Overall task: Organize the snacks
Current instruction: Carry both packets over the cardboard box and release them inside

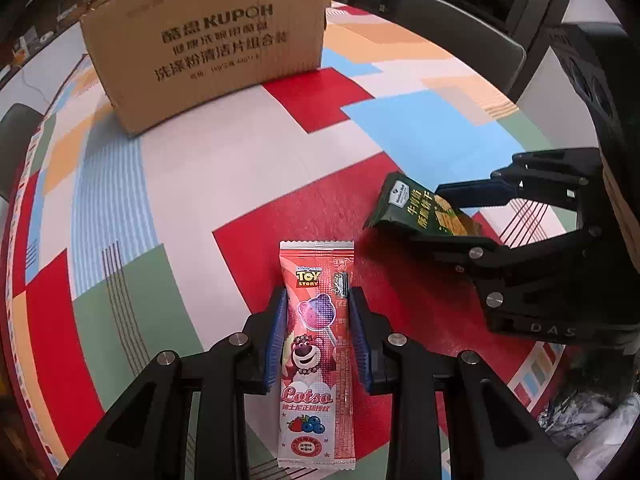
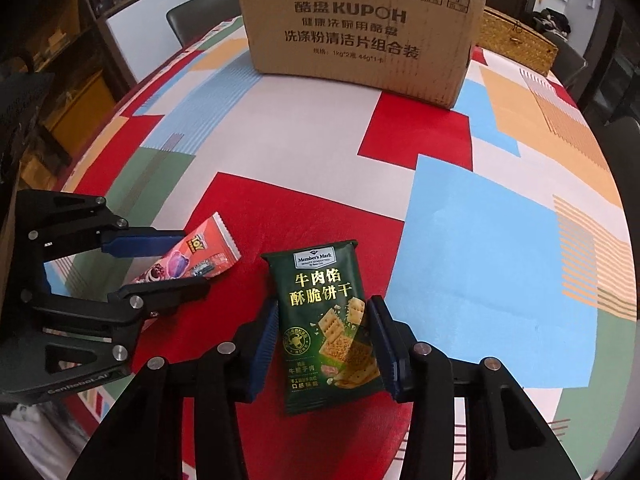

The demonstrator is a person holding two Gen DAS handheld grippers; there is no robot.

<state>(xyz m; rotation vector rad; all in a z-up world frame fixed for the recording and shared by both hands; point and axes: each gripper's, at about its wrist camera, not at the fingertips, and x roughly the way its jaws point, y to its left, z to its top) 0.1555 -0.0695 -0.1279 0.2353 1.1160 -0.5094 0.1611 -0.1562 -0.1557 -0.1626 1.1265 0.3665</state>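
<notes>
My left gripper (image 1: 319,334) is shut on a pink Lotso lollipop packet (image 1: 316,360), its blue pads pressed to both long sides. The packet also shows in the right wrist view (image 2: 192,258), held by the left gripper (image 2: 188,258). My right gripper (image 2: 323,344) is shut on a dark green cracker packet (image 2: 326,320), held just above the tablecloth. That packet shows in the left wrist view (image 1: 416,210) inside the right gripper (image 1: 444,216). A brown cardboard box (image 1: 208,44) stands at the far side of the table, also in the right wrist view (image 2: 360,28).
The table wears a patchwork cloth of red, blue, white, green and orange (image 2: 480,216). Dark chairs (image 1: 448,28) stand behind the table. A woven basket (image 2: 516,40) sits to the right of the box. Shelving (image 2: 60,60) is at the far left.
</notes>
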